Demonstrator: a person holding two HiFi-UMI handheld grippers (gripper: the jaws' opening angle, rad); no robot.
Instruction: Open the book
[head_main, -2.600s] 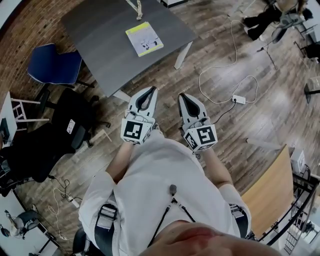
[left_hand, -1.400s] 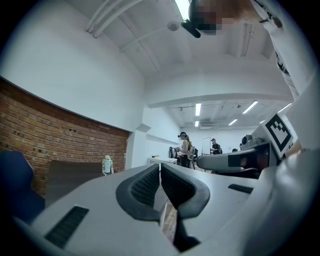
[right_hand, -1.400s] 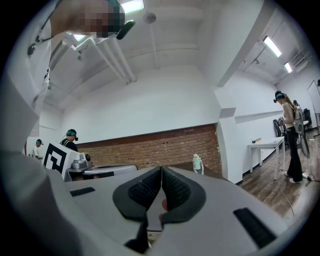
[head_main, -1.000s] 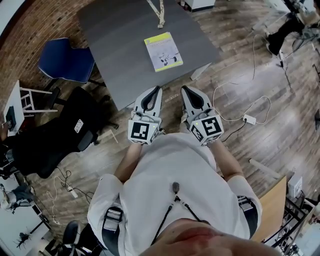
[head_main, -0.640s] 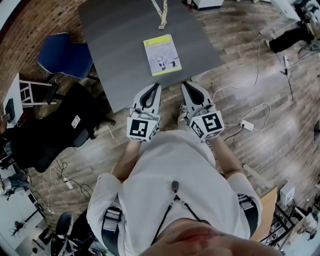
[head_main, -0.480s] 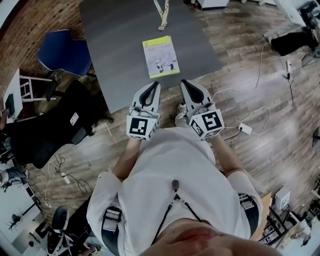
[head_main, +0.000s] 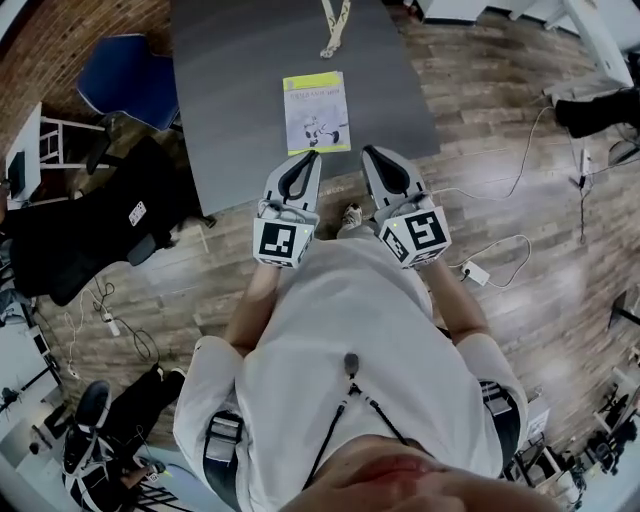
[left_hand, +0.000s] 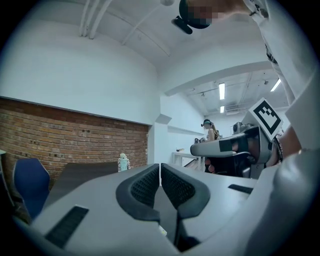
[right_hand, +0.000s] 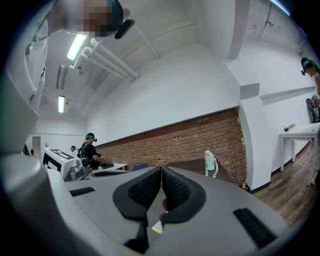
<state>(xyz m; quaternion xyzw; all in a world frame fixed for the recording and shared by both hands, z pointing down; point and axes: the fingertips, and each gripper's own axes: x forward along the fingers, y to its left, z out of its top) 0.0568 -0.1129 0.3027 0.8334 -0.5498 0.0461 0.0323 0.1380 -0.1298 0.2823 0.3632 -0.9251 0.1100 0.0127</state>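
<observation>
Showing left tongs (head_main: 312, 156) and right tongs (head_main: 368, 152) closed, empty.

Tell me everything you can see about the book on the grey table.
The book looks thin and is closed, lying flat with its cover up. The cover is pale with a yellow-green band along the far edge and a dark picture below. It sits near the table's near edge, and only the table touches it.

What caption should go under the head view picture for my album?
Left claw and right claw, both shut, point toward the closed book lying on the dark grey table.
</observation>
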